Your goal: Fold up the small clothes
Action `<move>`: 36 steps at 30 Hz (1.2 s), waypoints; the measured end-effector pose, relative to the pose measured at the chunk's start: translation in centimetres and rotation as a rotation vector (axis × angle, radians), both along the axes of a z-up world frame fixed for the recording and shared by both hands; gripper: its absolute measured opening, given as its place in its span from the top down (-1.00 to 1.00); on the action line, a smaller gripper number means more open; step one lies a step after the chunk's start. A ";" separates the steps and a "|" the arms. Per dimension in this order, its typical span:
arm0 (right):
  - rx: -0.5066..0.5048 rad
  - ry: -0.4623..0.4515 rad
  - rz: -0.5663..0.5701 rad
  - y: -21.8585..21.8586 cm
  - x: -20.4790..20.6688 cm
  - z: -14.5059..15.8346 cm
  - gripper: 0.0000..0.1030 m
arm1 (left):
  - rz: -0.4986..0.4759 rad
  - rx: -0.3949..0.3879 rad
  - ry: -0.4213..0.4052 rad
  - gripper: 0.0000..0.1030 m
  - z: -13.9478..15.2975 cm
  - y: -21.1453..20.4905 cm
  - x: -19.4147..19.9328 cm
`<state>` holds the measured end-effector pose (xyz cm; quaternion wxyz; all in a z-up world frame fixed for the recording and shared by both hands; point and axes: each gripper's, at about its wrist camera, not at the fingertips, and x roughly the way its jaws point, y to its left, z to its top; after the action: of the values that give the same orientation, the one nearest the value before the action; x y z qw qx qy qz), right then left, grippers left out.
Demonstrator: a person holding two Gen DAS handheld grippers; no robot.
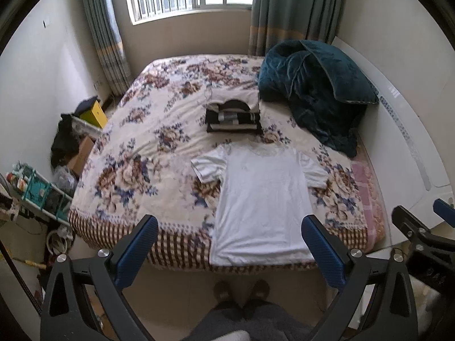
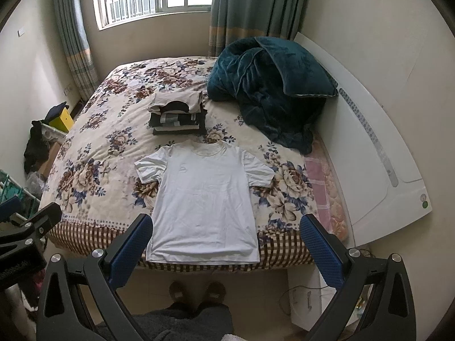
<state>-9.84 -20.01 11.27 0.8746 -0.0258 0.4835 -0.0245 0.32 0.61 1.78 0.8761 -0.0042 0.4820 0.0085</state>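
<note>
A white T-shirt [image 2: 204, 196] lies flat, collar toward the window, at the lower centre of both views, its hem hanging slightly over the near edge of the floral bedspread [image 2: 93, 170]. A stack of folded clothes [image 2: 177, 113] sits just beyond the collar. The left gripper [image 1: 230, 251] and the right gripper [image 2: 227, 251] hang above the hem, both spread wide and empty. The thin cotton looks light, limp and crease-prone; pinching at a sleeve seam or hem corner seems best.

Both tools are held side by side in the air, empty: the left tool [image 1: 229, 253] and the right tool [image 2: 226, 251] each have their blue-padded fingers spread wide, above the person's slippered feet [image 1: 241, 288].
</note>
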 end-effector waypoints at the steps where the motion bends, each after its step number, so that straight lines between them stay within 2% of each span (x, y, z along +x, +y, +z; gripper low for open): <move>1: 0.007 0.003 -0.010 -0.3 0.5 -0.2 -1.00 | -0.002 0.014 -0.018 -1.00 -0.4 0.2 0.7; 4: 0.028 0.009 -0.071 -1.8 2.5 -1.4 -1.00 | -0.017 0.027 -0.024 -1.00 -2.5 0.3 3.4; 8: 0.039 0.023 -0.181 -4.8 6.2 -5.2 -1.00 | -0.030 0.058 -0.004 -1.00 -6.6 -0.2 7.1; 12: 0.049 0.061 -0.307 -9.3 11.2 -10.5 -1.00 | -0.025 0.077 0.051 -1.00 -11.5 -1.5 11.3; 15: 0.074 0.111 -0.397 -13.2 15.4 -15.8 -1.00 | -0.026 0.092 0.108 -1.00 -15.8 -3.2 15.0; 17: 0.081 0.156 -0.441 -15.8 18.5 -19.7 -1.00 | -0.029 0.098 0.146 -1.00 -18.1 -4.5 17.3; 19: 0.084 0.214 -0.467 -18.5 22.2 -24.4 -1.00 | -0.036 0.085 0.157 -1.00 -20.5 -5.9 19.7; 21: 0.090 0.249 -0.475 -20.0 24.6 -28.1 -1.00 | -0.035 0.101 0.161 -1.00 -23.1 -7.4 22.3; 23: 0.104 0.303 -0.486 -22.4 28.4 -33.1 -1.00 | -0.031 0.112 0.178 -1.00 -25.8 -8.6 24.5; 27: 0.123 0.395 -0.507 -25.3 33.7 -42.1 -1.00 | 0.005 0.095 0.262 -1.00 -33.6 -10.3 29.3; 28: 0.148 0.425 -0.526 -26.5 35.4 -45.3 -1.00 | 0.015 0.093 0.283 -1.00 -35.7 -10.6 30.2; 30: 0.182 0.450 -0.552 -27.6 36.6 -49.3 -1.00 | 0.029 0.089 0.323 -1.00 -40.2 -11.3 31.8; 31: 0.228 0.471 -0.580 -28.6 37.6 -52.6 -1.00 | 0.035 0.099 0.351 -1.00 -42.2 -11.5 32.4; 33: 0.311 0.497 -0.640 -29.7 37.8 -56.5 -0.95 | 0.035 0.108 0.418 -1.00 -46.5 -11.9 33.3; 34: 0.381 0.509 -0.694 -30.5 37.9 -59.5 -0.92 | 0.036 0.114 0.450 -1.00 -48.2 -12.1 33.7; 36: 0.463 0.513 -0.764 -31.2 37.7 -62.9 -0.81 | 0.036 0.113 0.492 -1.00 -50.5 -12.3 34.2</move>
<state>27.82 -51.21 -51.60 0.6393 0.3417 0.6503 -0.2274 34.51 -11.71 -48.76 0.7311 0.0382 0.6792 0.0519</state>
